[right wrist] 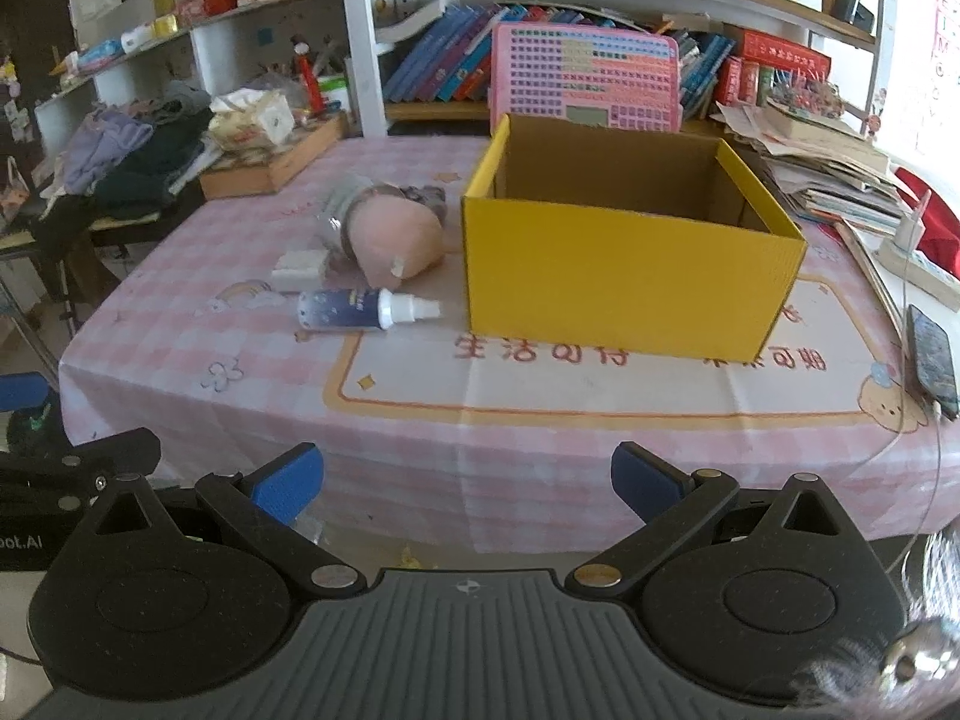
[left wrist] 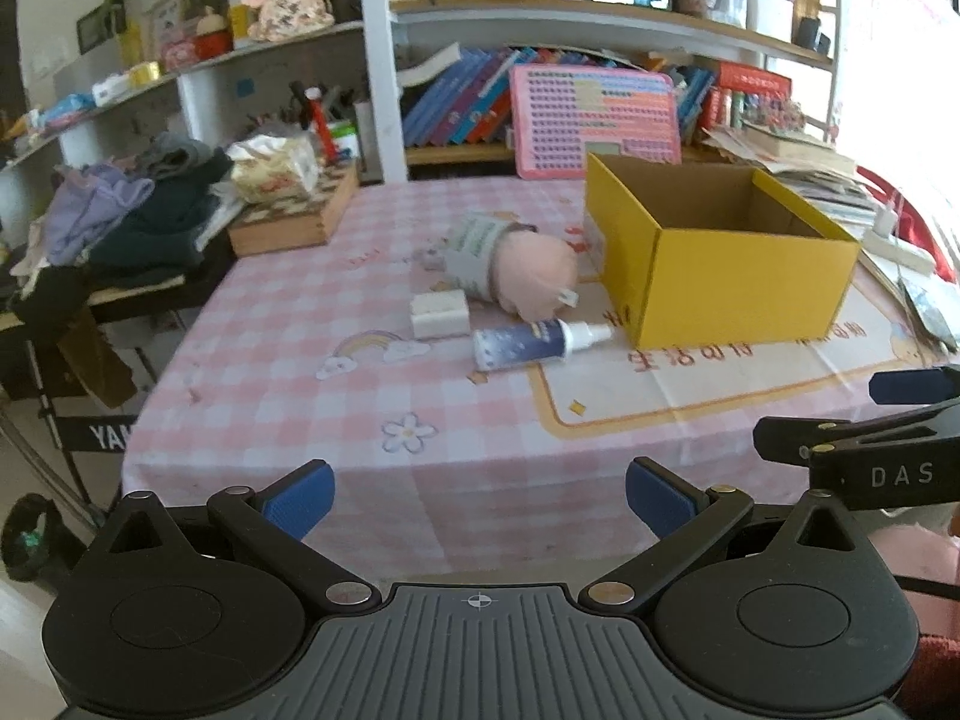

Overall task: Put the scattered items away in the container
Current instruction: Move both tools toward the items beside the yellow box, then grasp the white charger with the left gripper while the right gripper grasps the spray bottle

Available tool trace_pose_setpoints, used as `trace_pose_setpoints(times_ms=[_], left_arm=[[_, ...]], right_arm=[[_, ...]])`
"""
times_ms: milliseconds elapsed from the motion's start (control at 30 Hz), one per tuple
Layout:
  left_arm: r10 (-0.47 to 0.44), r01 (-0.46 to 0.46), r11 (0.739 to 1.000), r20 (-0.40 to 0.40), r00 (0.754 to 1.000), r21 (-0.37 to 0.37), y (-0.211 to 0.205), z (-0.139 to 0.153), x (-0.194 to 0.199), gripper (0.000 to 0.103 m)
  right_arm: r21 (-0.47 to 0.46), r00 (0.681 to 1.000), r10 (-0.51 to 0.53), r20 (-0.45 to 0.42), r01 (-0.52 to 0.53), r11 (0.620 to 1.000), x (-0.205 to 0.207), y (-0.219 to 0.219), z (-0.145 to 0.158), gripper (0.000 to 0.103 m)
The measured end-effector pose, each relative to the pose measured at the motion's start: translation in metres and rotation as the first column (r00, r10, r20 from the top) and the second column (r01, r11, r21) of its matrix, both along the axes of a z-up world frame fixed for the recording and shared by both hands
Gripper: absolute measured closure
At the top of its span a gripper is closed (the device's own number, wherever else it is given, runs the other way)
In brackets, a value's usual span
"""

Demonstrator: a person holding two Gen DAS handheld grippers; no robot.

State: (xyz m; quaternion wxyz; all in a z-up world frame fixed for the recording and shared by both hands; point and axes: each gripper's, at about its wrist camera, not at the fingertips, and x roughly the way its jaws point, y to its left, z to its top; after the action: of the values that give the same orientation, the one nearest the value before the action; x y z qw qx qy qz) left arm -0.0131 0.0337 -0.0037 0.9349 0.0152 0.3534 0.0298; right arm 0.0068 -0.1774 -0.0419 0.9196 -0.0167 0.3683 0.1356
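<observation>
Nearest to me, my left gripper hangs short of the table's front edge with its blue pads spread wide and nothing between them. My right gripper hangs the same way, jaws parted and empty. I judge both are held back here because nothing is picked yet and I need the whole spread in sight before choosing.

My landmark is the yellow box, open-topped, standing on the pink checked tablecloth. Its brown inside looks bare from here, so I take the tidying as not begun.

Closest of the loose things, just left of the box's near left corner, the spray bottle lies on its side. It has a dark blue starry body and a white cap, and the nozzle points at the box, nearly touching it in the left view. A round body lying flat could roll under my pads.

Left of the box and a little farther back sits a small white block, squarish and plain; I cannot tell what it is.

Behind that, still left of the box, lies the pink plush toy, round and soft, with a grey printed band around its far half. It looks squashy and easy to pinch.
</observation>
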Motion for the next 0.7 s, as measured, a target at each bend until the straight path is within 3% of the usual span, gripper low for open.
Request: trace_pose_setpoints(times_ms=[233, 700], left_arm=[[0.013, -0.013, 0.999, 0.014, 1.0, 0.041, 0.01, 0.003, 0.004, 0.0], [0.07, -0.07, 0.998, -0.002, 0.998, 0.004, 0.057, -0.007, 0.034, 0.0]], right_arm=[[0.04, 0.999, 0.044, 0.003, -0.044, 0.998, 0.013, 0.017, -0.002, 0.001], [0.026, 0.987, 0.153, -0.045, -0.152, 0.988, 0.038, 0.063, -0.016, 0.004]])
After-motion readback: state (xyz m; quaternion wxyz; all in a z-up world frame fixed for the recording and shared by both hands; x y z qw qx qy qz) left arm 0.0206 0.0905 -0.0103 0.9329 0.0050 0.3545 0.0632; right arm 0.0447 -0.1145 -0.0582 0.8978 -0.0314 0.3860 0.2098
